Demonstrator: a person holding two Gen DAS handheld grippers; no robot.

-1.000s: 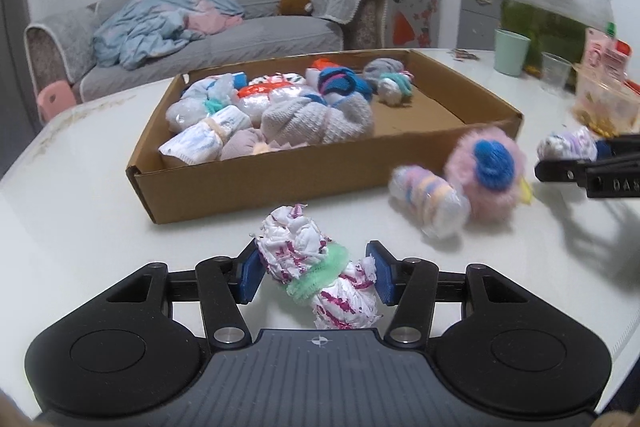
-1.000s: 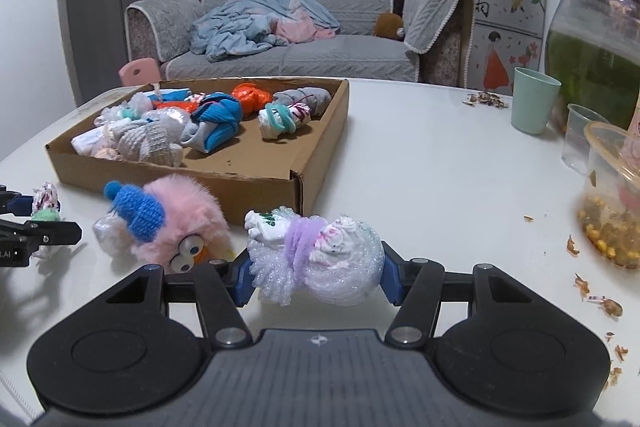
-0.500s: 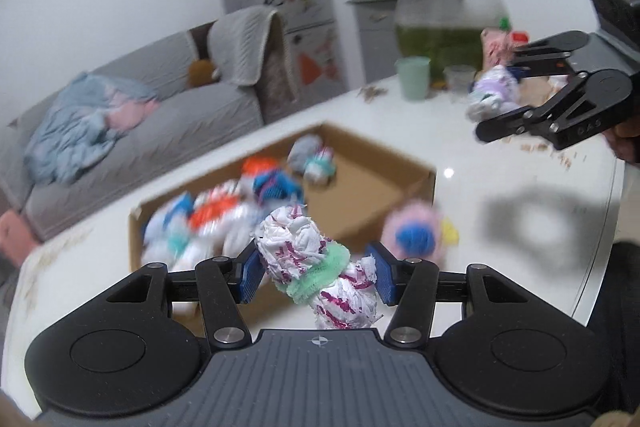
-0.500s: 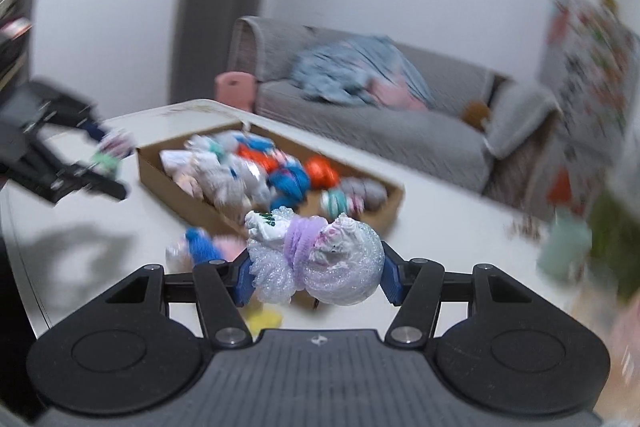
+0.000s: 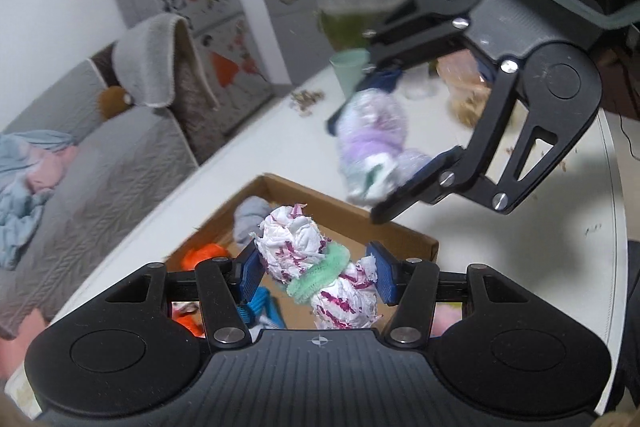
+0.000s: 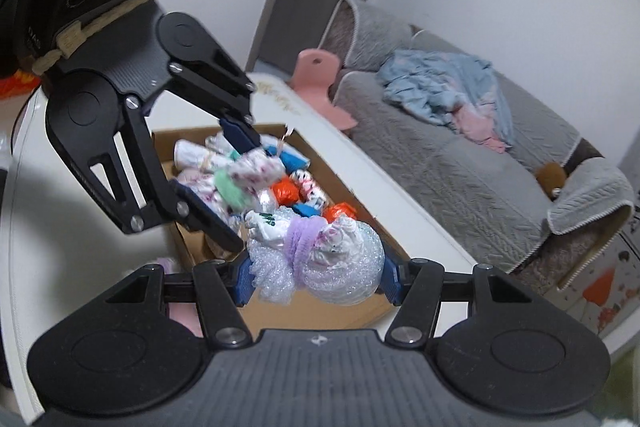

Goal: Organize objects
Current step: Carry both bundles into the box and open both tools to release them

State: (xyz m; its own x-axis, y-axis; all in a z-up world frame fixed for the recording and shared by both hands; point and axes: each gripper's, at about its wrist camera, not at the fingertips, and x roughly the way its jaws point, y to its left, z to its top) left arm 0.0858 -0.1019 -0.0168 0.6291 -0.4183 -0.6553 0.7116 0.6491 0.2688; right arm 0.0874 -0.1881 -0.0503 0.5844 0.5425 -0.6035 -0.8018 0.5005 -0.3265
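My left gripper (image 5: pixel 316 273) is shut on a white-and-magenta sock bundle (image 5: pixel 298 239) tied with a green band, held in the air over the cardboard box (image 5: pixel 404 231). My right gripper (image 6: pixel 318 277) is shut on a white glittery bundle (image 6: pixel 344 259) with a purple band, also above the box (image 6: pixel 348 187). Each gripper shows in the other's view: the right one (image 5: pixel 384 143) hangs at the upper right with its purple-banded bundle (image 5: pixel 374 143), the left one (image 6: pixel 222 167) at the left with its green-banded bundle (image 6: pixel 244 171). Several rolled sock bundles (image 6: pixel 288 189) lie in the box.
The box sits on a white table (image 5: pixel 560 219). A green cup (image 5: pixel 350 69), a glass jar and a snack tub stand at the table's far side. A grey sofa (image 6: pixel 460 163) with clothes on it lies beyond, with a pink stool (image 6: pixel 320 83) by it.
Both grippers have lifted off the table with their bundles, rolled, and come together above the box. The pink fluffy toy and other loose bundle have dropped out of clear view.
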